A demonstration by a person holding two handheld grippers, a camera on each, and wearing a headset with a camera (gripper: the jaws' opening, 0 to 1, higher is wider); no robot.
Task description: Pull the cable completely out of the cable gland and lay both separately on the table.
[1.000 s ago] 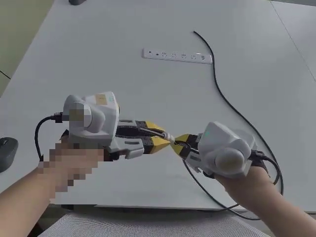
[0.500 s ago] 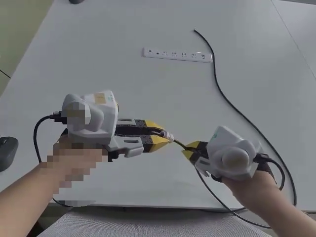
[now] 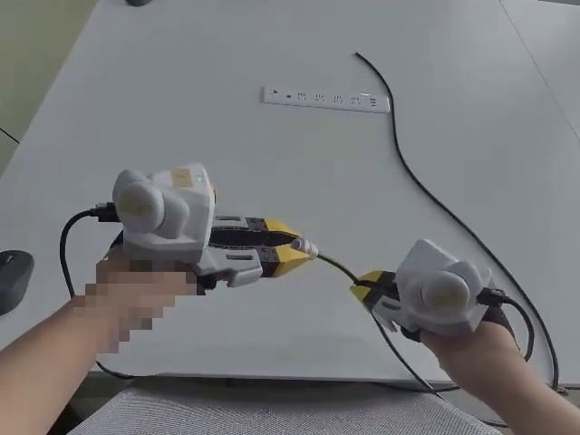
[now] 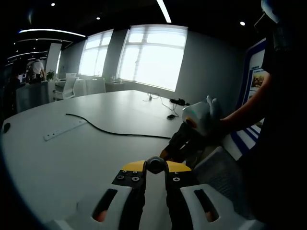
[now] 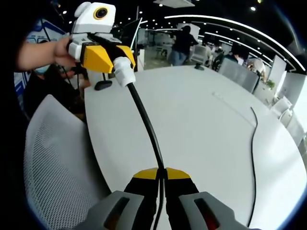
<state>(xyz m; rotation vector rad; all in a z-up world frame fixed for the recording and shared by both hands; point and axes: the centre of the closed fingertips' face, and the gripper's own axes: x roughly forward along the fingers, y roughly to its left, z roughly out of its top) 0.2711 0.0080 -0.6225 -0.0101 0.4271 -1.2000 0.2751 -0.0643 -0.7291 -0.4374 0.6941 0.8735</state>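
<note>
Change: the right claw [image 3: 367,285] now sits farther from the left claw [image 3: 294,252] than a second ago, drawn down and to the right. A longer run of black cable [image 3: 335,265] shows between them.
Mesh chair [image 5: 53,158]: grey, nearest the person, just below the near edge of the worktop [image 3: 227,154].
Right claw: its yellow-tipped jaws are pressed together on the cable, which runs out between them, seen in the right gripper view.
Cable: stretched in a slight curve from the right claw up to the left claw, held in the air over the worktop's near edge.
Cable gland [image 3: 304,246]: white, with the cable still entering its end; neither piece lies on the worktop.
Left claw: clamped on the cable gland, whose rounded end sits between the yellow tips in the left gripper view.
Mouse [image 3: 11,279]: dark, at the worktop's left edge, well apart from both claws.
Black cord [image 3: 426,195]: loose on the white worktop, curving from the far middle toward the right edge.
Power strip [image 3: 326,100]: white, lying flat at the far side, near the cord's far end.
</note>
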